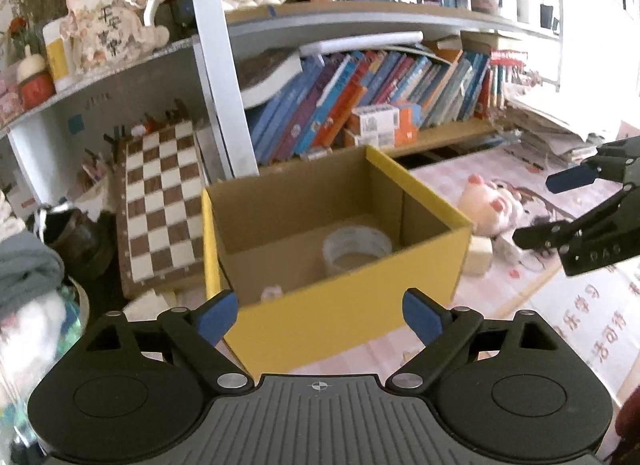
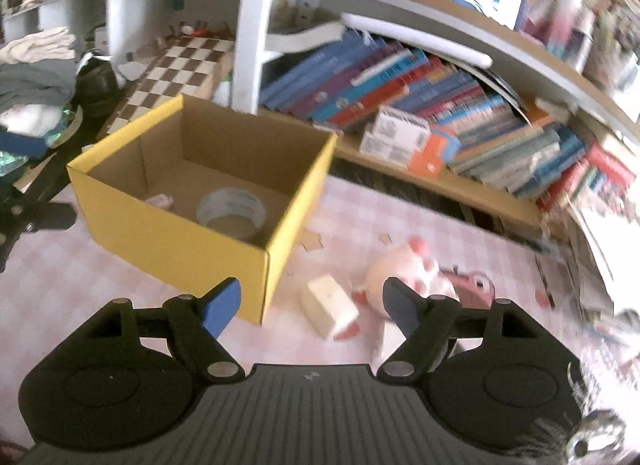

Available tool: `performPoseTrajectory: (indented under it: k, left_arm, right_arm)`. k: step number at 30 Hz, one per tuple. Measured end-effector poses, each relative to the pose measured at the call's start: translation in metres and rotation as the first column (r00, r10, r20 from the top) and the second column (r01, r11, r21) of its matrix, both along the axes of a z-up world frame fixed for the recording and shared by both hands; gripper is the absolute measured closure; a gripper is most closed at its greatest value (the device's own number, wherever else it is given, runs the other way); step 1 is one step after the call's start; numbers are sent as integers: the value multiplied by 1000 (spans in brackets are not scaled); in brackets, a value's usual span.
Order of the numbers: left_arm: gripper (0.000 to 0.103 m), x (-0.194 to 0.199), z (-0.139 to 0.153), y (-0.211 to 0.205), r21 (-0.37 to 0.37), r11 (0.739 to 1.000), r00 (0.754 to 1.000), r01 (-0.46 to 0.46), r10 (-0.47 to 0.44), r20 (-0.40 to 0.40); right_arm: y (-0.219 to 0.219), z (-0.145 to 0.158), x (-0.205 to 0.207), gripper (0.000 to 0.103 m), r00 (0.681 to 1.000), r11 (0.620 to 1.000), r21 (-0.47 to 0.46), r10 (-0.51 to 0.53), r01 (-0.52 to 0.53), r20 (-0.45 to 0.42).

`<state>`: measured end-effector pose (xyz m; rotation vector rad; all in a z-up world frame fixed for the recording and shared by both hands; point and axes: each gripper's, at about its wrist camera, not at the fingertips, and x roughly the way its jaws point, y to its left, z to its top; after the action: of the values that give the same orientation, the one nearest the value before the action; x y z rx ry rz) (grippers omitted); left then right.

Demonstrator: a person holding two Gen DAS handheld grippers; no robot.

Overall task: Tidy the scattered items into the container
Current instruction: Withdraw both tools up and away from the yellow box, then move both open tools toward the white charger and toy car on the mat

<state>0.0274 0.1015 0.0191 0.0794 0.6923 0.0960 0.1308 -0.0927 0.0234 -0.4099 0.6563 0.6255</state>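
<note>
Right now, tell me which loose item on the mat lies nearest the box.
The cream block, beside the box's corner. The pink plush lies farther out, and the tape roll is already inside.

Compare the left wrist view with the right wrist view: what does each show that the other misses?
Only the left wrist view shows the rabbit figurine on the upper shelf. Only the right wrist view shows the pink toy car beside the plush pig. Both show the yellow box holding the tape roll, and the pale block outside.
</note>
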Motion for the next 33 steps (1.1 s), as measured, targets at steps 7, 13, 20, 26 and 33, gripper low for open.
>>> performPoseTrajectory:
  k: [7,13,20,26,33]
  left_arm:
    - [11,-11,-15,-13,-29,1000,999,-4,3,-43]
    - [10,-19,-25,-22,-58,998,997,-22,18,-73]
    - [10,-23,-33,-27,-67,997,995,-32,25,-98]
    - [10,-25,-37,-32,-70,997,994,-33,25,-110]
    - [10,-24,-40,-41,-66,998,992,-14,6,-127]
  right_arm:
    - [-22,-15,-13,21,994,996,11,-90,91,-57]
    - [-34,-28,-29,15,988,991,-15,-133,133,-75]
    - [-42,-35,-40,11,981,984,-25,-179,177,-81]
    - [-47,-39,-46,11,974,979,-32,-205,203,-96]
    - [-54,-43,-50,10,966,973,-37,-232,229,-115]
